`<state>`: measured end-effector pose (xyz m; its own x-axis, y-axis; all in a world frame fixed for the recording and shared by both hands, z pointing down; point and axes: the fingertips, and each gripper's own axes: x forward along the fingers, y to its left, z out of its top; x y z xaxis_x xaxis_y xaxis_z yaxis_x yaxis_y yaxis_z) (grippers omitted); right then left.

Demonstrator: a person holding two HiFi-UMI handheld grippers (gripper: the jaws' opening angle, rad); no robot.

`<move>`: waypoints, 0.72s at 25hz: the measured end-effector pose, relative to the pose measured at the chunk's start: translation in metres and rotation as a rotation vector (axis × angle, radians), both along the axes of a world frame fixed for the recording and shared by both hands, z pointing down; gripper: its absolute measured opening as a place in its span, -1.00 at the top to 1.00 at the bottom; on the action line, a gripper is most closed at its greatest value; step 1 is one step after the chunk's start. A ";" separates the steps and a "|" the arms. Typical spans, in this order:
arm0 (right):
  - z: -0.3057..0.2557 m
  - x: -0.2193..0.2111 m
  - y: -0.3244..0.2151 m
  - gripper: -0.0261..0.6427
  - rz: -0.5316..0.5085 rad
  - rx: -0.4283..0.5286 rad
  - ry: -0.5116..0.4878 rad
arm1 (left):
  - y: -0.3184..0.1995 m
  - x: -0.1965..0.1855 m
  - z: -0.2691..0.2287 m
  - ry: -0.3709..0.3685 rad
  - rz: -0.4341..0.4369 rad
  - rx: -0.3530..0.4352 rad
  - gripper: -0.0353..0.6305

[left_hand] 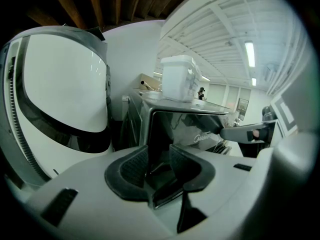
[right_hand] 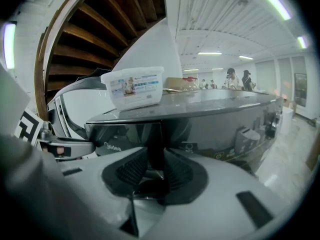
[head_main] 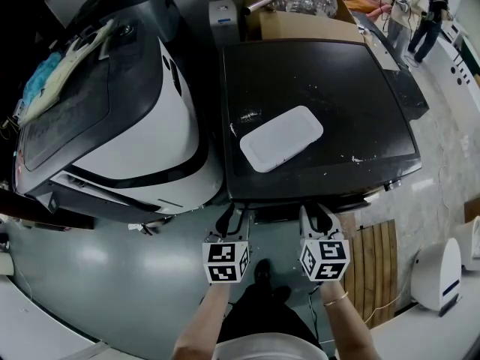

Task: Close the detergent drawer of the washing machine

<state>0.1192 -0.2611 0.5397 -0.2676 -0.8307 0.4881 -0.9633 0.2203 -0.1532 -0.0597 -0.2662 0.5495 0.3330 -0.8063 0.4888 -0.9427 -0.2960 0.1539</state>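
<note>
The detergent drawer (left_hand: 175,126), at the top left of the washing machine (head_main: 315,96) front, looks not yet pushed home; the left gripper (left_hand: 159,159) and right gripper (right_hand: 155,166) hover near it, jaws apart and empty, so a straight forward push seems next.

Front face of the washing machine (head_main: 337,103) hidden beneath its top from above; distant people (head_main: 410,10) tiny.

You're in a big open test hall, not a home. There's a washing machine (head_main: 322,88) at twelve o'clock and a white-and-black appliance (head_main: 150,126) at ten. A cardboard box (head_main: 300,25) sits behind, people (head_main: 416,10) stand at one o'clock, and strip lights (right_hand: 210,53) run overhead above a polished floor (head_main: 97,276).
</note>
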 end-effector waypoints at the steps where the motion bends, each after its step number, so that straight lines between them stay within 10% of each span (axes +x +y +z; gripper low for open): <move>1: 0.000 0.000 0.000 0.64 0.000 0.001 0.001 | 0.000 0.000 0.000 0.000 0.001 0.000 0.52; 18: -0.012 0.006 0.006 0.64 -0.009 0.003 0.020 | 0.003 -0.004 -0.010 0.019 -0.045 -0.009 0.52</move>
